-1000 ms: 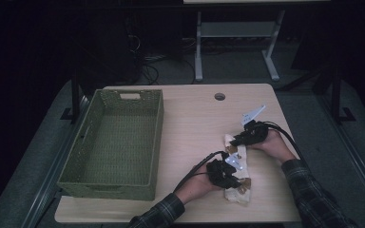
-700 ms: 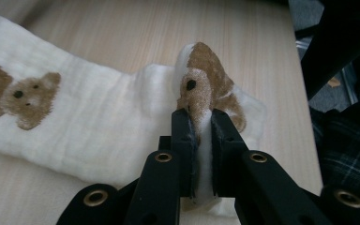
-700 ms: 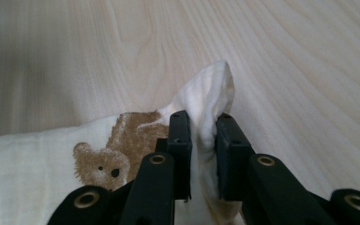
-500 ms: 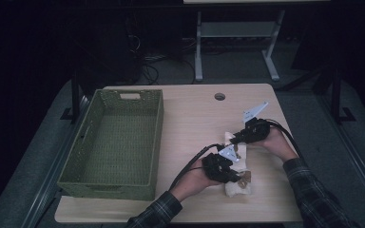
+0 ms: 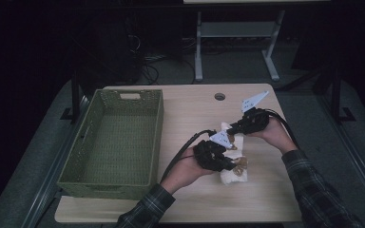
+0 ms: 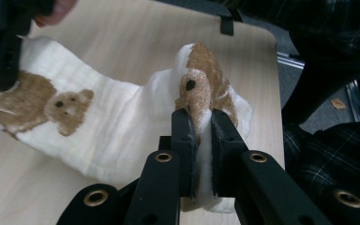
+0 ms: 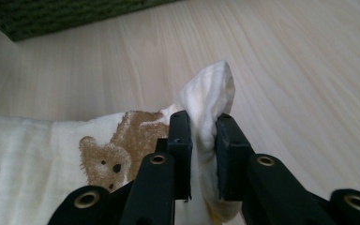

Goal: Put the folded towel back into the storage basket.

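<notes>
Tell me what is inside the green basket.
The green basket shows only its woven floor in the high view; nothing lies in it. Its near wall hides a strip of floor behind it. The bear-print cloth is outside it, over the table.

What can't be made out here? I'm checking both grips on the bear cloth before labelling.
- High view: the pinch points on the cloth, covered by the left hand-held gripper and right hand-held gripper.
- Left gripper view: the cloth's lower edge, behind the jaws.
- Right gripper view: the basket, cut by the top edge.
</notes>
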A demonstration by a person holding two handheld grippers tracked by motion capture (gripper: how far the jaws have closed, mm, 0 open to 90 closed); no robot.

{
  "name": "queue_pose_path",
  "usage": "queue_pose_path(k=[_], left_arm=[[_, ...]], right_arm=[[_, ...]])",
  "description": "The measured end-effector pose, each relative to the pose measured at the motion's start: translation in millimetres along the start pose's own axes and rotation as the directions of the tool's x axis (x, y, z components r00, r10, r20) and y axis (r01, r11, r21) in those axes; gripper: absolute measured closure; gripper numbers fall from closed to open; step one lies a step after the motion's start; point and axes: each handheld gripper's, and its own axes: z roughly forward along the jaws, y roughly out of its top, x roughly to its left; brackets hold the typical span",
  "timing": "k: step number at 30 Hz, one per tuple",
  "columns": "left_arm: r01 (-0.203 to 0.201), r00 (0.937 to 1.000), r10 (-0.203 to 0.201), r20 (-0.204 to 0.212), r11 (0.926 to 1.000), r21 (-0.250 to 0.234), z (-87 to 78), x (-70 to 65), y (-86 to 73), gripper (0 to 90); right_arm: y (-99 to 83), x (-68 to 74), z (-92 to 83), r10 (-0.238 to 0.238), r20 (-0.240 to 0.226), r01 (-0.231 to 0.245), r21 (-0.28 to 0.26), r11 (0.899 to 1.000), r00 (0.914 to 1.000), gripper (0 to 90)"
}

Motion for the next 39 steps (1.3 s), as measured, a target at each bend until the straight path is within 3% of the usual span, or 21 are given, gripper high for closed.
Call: queue_pose_path(k=[8,15,28,39], left_arm=[[-0.006,0.9996,0.005,-0.029,0.9999,-0.015,-33.3,4.2,5.4,81.8],[-0.017,0.9993,0.016,-0.035,0.9995,-0.026,-61.5,13.7,0.6,81.8],[-0.002,0.9968,-0.002,-0.079,0.9987,-0.051,-119.6,28.4,-21.3,81.8],[0.011,0.9905,-0.021,-0.136,0.997,-0.077,-168.5,35.3,-49.3,81.9]], right_arm=[[29.1,2.2,-1.4,-0.023,-0.009,0.023,-0.031,0.999,0.9997,78.2],[55.4,5.3,6.5,-0.052,-0.014,0.051,-0.03,0.998,0.9986,78.2],[115.3,10.2,25.6,-0.119,-0.009,0.119,-0.036,0.992,0.9929,78.3],[169.0,17.1,55.0,-0.17,-0.017,0.169,-0.048,0.984,0.9853,78.5]])
